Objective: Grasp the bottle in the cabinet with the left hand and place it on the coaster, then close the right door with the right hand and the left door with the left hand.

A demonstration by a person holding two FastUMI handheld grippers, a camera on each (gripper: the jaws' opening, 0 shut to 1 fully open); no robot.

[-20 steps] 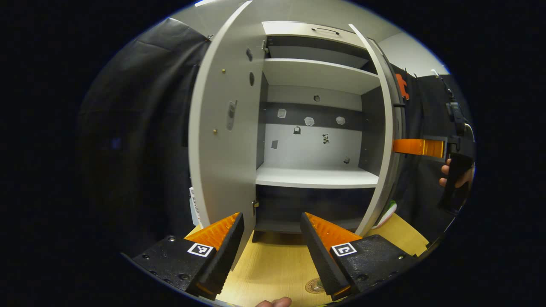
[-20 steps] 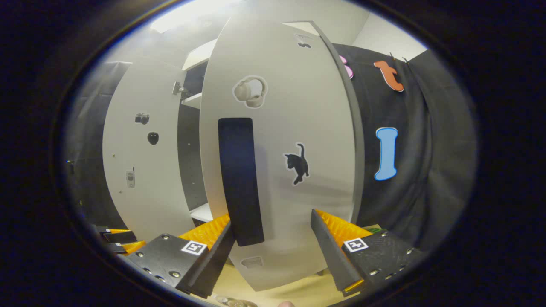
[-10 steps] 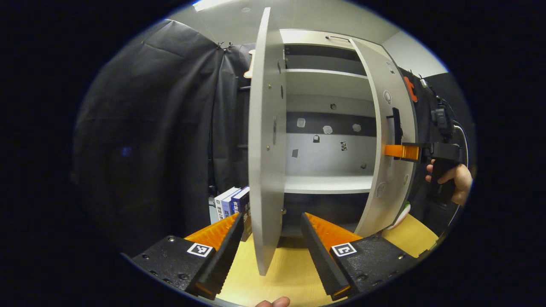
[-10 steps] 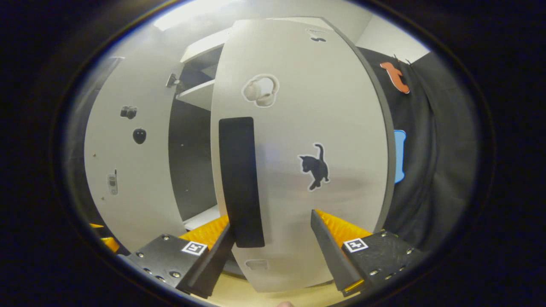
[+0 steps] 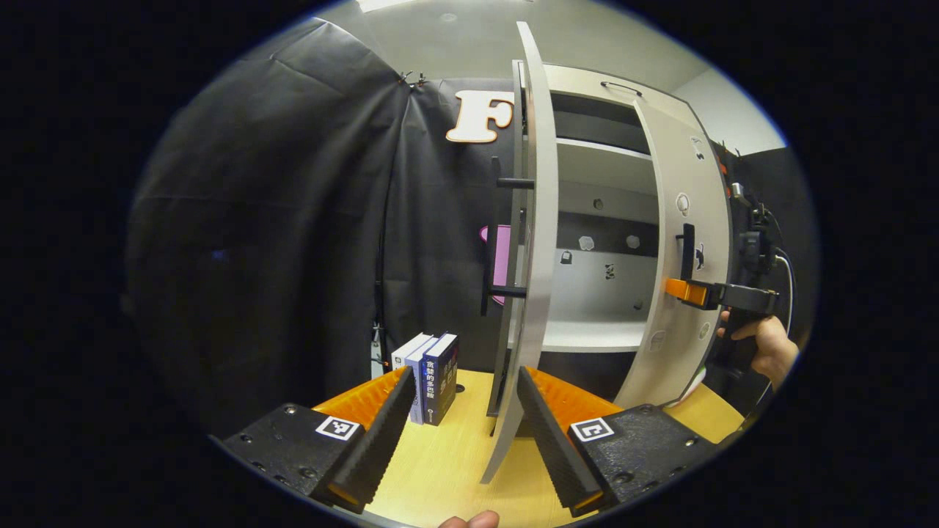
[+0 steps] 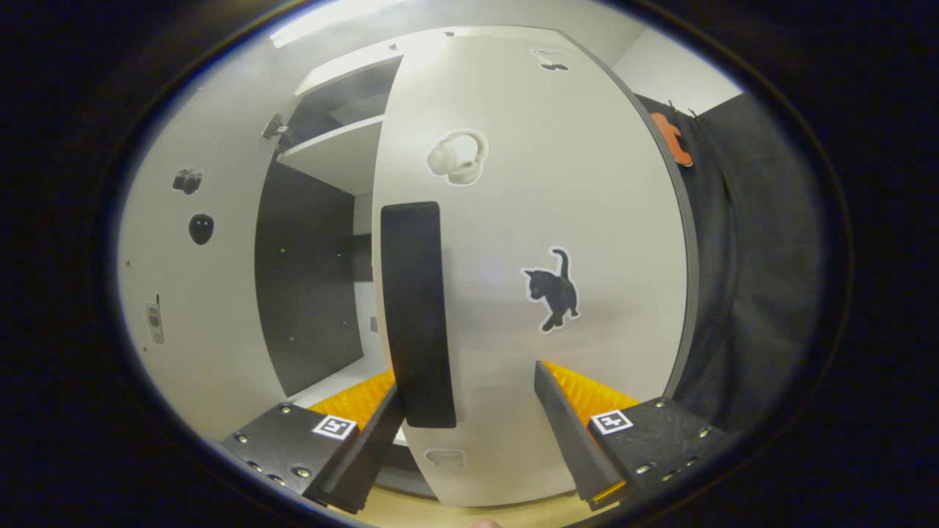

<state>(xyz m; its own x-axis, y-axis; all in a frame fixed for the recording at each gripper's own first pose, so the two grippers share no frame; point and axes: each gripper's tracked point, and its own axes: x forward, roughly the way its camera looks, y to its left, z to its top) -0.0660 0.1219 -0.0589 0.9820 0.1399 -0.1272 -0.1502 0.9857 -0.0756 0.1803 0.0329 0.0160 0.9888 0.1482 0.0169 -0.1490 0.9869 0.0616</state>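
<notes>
2 cabinet doors, 3 books, 2 grippers.

Doors: smooth, matt laminate. Handle: matt, looks plastic. Table: light wood-grain, slight sheen. Wall: matt cloth, creased. Books: glossy paper covers. Fingers: ribbed inner faces.

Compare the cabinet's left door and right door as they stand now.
The left door shows nearly edge-on in the left gripper view, jutting out toward it between that gripper's open fingers; the right door is swung partway across the opening. The right gripper is at the right door's front; whether the left gripper touches the left door is unclear. Both are pale panels with dark bar handles, neither shut.
</notes>
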